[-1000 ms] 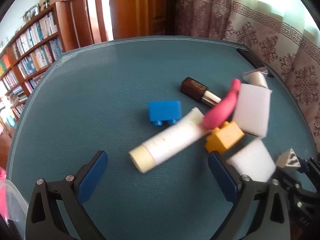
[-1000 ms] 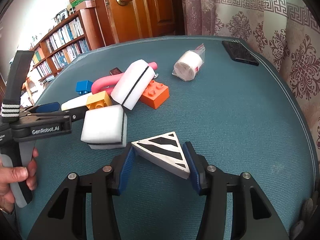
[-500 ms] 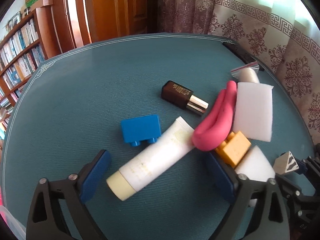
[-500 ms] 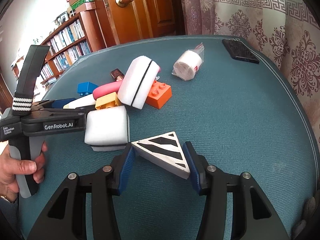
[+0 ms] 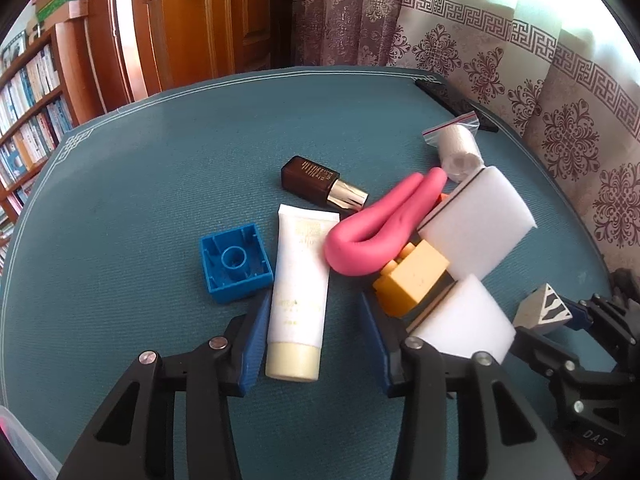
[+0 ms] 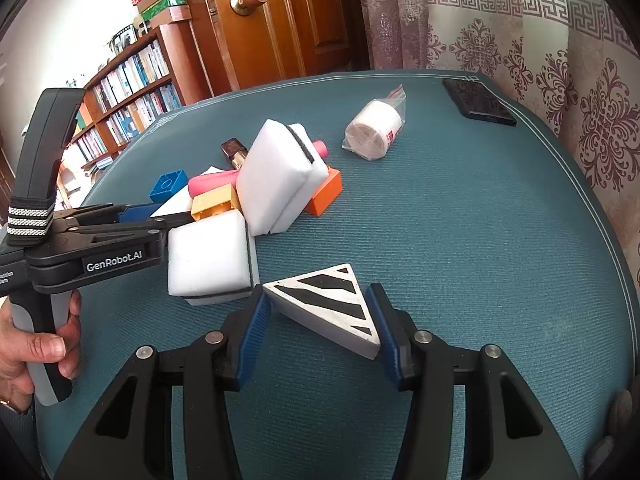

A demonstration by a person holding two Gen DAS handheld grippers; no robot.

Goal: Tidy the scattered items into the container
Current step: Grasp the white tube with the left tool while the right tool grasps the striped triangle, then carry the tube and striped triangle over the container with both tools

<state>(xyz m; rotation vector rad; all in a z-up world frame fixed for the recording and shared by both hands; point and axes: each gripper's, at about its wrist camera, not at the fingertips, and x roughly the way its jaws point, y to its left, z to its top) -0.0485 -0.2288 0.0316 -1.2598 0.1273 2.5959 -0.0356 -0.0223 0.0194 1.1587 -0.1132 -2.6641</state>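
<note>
Nearest you, your right gripper (image 6: 318,332) pinches the grey triangular block with black-and-white zebra stripes (image 6: 328,304) between its blue pads, low over the teal cloth-covered table (image 6: 460,240). That piece looks secured, so its step is the carry to the container.

Your left gripper (image 5: 312,340) is spread around the white squeeze tube with a cream cap (image 5: 298,300); the left pad lies just beside the tube and the right pad stands apart from it, near the yellow toy brick (image 5: 414,276). I judge this the approach to a grasp: the next move calls for closing squarely on the tube without catching the brick or the blue toy brick lying underside-up (image 5: 236,262).

Farther out lie the folded pink rubbery strip (image 5: 380,228), two white foam sponges, the brown cosmetic bottle (image 5: 316,180), and the bagged white roll (image 5: 458,152).

Only the right wrist view shows the orange brick (image 6: 324,196) under the leaning sponge (image 6: 276,180) and your hand (image 6: 36,352) on the left handle. Only the left wrist view shows a clear plastic edge (image 5: 24,448) at bottom left, possibly the container.
</note>
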